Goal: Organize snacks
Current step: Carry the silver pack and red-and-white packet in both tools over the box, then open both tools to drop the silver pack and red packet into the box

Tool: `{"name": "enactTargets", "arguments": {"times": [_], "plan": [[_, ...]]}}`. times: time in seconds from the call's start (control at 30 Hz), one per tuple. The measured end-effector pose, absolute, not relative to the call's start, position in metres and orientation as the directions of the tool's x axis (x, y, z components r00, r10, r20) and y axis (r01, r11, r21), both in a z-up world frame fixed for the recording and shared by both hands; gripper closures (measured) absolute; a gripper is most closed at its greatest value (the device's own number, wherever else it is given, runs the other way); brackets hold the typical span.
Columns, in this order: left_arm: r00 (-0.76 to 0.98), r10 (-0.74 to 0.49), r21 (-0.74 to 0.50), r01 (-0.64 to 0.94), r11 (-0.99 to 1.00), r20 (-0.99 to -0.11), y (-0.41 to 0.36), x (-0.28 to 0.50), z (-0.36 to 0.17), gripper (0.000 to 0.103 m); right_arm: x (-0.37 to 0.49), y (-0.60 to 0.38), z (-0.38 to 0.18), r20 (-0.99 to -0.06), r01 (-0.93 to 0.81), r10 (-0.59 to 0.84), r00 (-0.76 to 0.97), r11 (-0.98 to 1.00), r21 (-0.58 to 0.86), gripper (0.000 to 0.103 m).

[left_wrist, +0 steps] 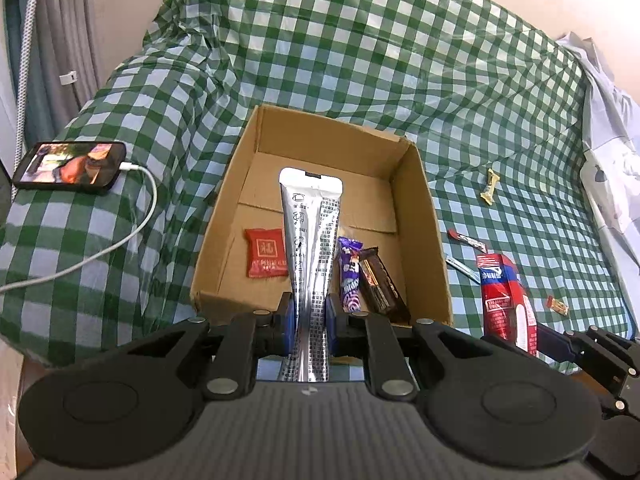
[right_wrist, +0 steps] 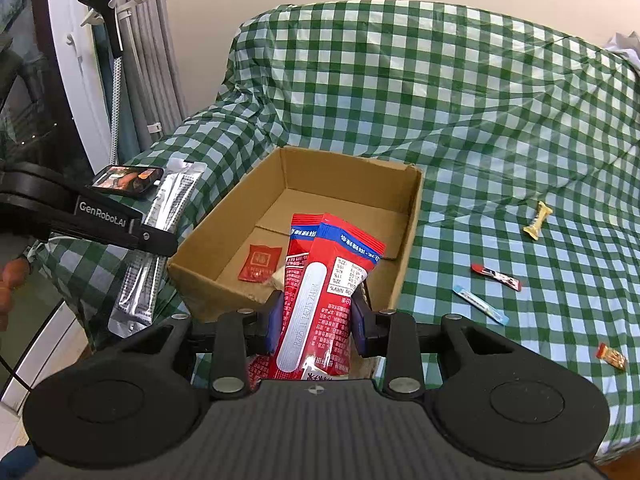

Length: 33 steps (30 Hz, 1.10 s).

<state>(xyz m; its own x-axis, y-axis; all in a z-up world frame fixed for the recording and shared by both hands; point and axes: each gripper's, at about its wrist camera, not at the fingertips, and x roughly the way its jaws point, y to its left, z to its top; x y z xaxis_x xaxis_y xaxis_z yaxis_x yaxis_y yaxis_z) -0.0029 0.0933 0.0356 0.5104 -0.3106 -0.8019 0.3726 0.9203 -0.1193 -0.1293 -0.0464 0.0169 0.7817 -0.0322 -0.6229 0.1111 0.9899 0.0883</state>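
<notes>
My left gripper [left_wrist: 311, 312] is shut on a long silver snack pouch [left_wrist: 310, 232] that sticks out over the near edge of the open cardboard box [left_wrist: 420, 208]. Inside the box lie a small red packet [left_wrist: 266, 258], a purple bar [left_wrist: 350, 276] and a dark brown bar [left_wrist: 380, 284]. My right gripper [right_wrist: 316, 320] is shut on a red snack packet [right_wrist: 320, 280], held at the near wall of the cardboard box [right_wrist: 408, 232]. That red snack packet [left_wrist: 506, 300] also shows at the right of the left wrist view. The silver snack pouch [right_wrist: 160, 236] hangs left of the box.
Loose snacks lie on the green checked cloth [right_wrist: 500, 120] right of the box: a yellow candy [right_wrist: 538, 220], a red stick [right_wrist: 496, 277], a blue stick [right_wrist: 480, 304] and an orange candy [right_wrist: 611, 356]. A phone [left_wrist: 70, 167] on a white cable lies to the left.
</notes>
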Motion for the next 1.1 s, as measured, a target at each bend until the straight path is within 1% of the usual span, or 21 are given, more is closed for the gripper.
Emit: {"name": "enactTargets", "arguments": {"times": [0.4, 0.67, 0.9, 1.1], "plan": [[0.489, -0.286, -0.088, 0.388, 0.917, -0.824, 0.061, 0.059, 0.015, 0.086, -0.060, -0.071, 0.000, -0.629, 0.135, -0.040, 0.776, 0.986, 0.103, 0.067], [0.447, -0.258, -0.071, 0.393, 0.917, -0.856, 0.042, 0.098, -0.017, 0.086, -0.014, -0.086, -0.022, -0.651, 0.142, -0.032, 0.759, 0.983, 0.117, 0.067], [0.415, -0.233, -0.057, 0.395, 0.917, -0.879, 0.034, 0.118, -0.043, 0.086, 0.014, -0.094, -0.040, -0.676, 0.143, -0.025, 0.736, 0.982, 0.119, 0.067], [0.417, -0.210, -0.030, 0.398, 0.917, -0.884, 0.028, 0.125, -0.053, 0.085, 0.027, -0.095, -0.051, -0.687, 0.142, -0.021, 0.726, 0.983, 0.120, 0.067]]}}
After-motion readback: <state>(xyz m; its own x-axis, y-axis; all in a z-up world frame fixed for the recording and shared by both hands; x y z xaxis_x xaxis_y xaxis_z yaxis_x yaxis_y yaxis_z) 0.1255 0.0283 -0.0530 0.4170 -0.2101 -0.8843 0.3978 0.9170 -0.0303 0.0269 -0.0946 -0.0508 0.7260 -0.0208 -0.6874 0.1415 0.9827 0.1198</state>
